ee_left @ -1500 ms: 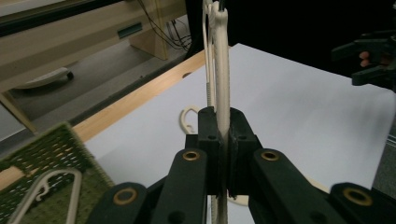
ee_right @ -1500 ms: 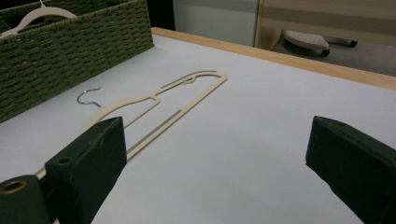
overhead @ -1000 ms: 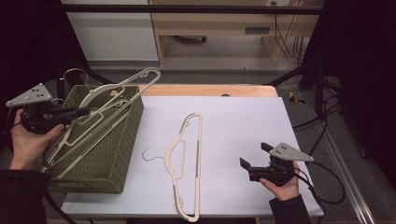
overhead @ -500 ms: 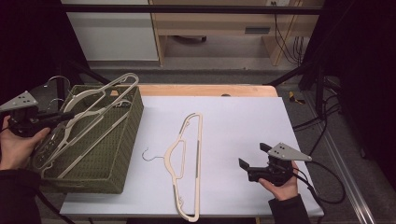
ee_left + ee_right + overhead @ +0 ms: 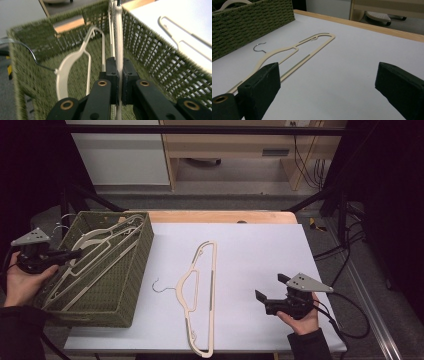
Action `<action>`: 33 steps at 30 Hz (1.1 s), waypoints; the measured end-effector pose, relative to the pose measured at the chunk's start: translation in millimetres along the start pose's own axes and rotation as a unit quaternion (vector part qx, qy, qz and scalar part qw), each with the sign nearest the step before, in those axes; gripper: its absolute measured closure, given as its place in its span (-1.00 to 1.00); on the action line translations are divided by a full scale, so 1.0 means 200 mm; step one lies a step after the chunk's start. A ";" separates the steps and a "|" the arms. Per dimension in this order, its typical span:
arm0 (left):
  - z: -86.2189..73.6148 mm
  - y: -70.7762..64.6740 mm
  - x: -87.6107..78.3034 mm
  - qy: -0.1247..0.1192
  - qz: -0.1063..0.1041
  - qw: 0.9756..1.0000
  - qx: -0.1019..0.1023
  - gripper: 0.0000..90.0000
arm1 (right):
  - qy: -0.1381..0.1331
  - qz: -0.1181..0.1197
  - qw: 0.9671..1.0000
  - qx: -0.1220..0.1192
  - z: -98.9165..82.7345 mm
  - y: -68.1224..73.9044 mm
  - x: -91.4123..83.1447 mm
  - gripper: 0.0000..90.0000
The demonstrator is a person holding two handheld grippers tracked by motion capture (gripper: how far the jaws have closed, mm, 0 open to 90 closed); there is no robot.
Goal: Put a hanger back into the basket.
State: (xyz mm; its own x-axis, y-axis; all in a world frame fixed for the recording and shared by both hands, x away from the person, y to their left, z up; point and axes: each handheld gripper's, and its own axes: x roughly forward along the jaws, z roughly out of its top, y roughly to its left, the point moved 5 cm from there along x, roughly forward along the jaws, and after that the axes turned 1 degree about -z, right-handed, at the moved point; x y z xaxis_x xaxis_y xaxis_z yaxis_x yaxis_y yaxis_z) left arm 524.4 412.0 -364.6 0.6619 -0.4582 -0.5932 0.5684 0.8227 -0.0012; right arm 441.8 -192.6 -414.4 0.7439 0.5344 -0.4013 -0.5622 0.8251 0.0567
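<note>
Lower than a second ago, the left tool [image 5: 75, 253] has sunk with its cream hanger [image 5: 95, 257] from above the rim down into the green woven basket [image 5: 135, 285] at the worktop's left edge; the right tool [image 5: 272, 296] has kept its place near the front right corner. From the high view, the held hanger lies slanted among other hangers in the basket, gripped but not let go, so this one is nearly stowed. One more cream hanger [image 5: 200, 290] lies flat in the middle of the white worktop [image 5: 260, 250], its hook towards the basket, well apart from both tools; that one is left to do, I judge.

Along the left gripper view, the left tool [image 5: 119, 82] is clamped tight on a thin bar of the held hanger [image 5: 118, 37], which runs straight ahead between the pads towards the basket's far wall; a second hanger [image 5: 72, 62] rests beside it inside.

Along the right gripper view, the right tool [image 5: 327, 82] stands wide open and empty, just above the worktop, with the loose hanger [image 5: 294, 53] ahead and to its left.
</note>
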 end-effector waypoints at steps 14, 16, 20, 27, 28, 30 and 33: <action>-0.21 0.03 0.17 0.056 0.024 0.997 -0.043 0.88 | 0.003 0.002 1.000 -0.002 0.00 0.00 0.01 -0.85; -0.22 0.05 0.17 0.051 0.033 0.996 -0.059 0.86 | 0.004 0.003 1.000 -0.005 -0.01 0.00 0.01 -0.85; -0.24 0.08 0.16 0.063 0.064 0.993 -0.079 0.83 | 0.004 0.002 1.000 -0.001 -0.01 0.01 0.01 -0.85; -0.28 0.12 0.13 0.082 0.100 0.987 -0.098 0.71 | 0.006 0.002 1.000 -0.002 -0.01 0.01 0.02 -0.85; -0.28 0.12 0.12 0.079 0.100 0.987 -0.099 0.70 | 0.005 0.002 1.000 -0.002 -0.01 0.01 0.02 -0.85; -0.28 0.12 0.11 0.067 0.104 0.988 -0.096 0.64 | 0.007 0.003 1.000 -0.002 -0.01 0.01 0.02 -0.85; -0.27 0.11 0.10 0.055 0.107 0.988 -0.098 0.42 | 0.008 0.004 1.000 -0.004 -0.01 0.01 0.02 -0.85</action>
State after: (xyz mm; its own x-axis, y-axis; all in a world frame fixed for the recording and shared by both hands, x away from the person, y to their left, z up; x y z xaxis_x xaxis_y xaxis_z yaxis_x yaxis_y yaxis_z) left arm 523.7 439.2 -420.2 0.6937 -0.2362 -0.6804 0.3079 0.9513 -0.0163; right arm 442.7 -188.7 -418.2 0.7340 0.5374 -0.4153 -0.5703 0.8197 0.0527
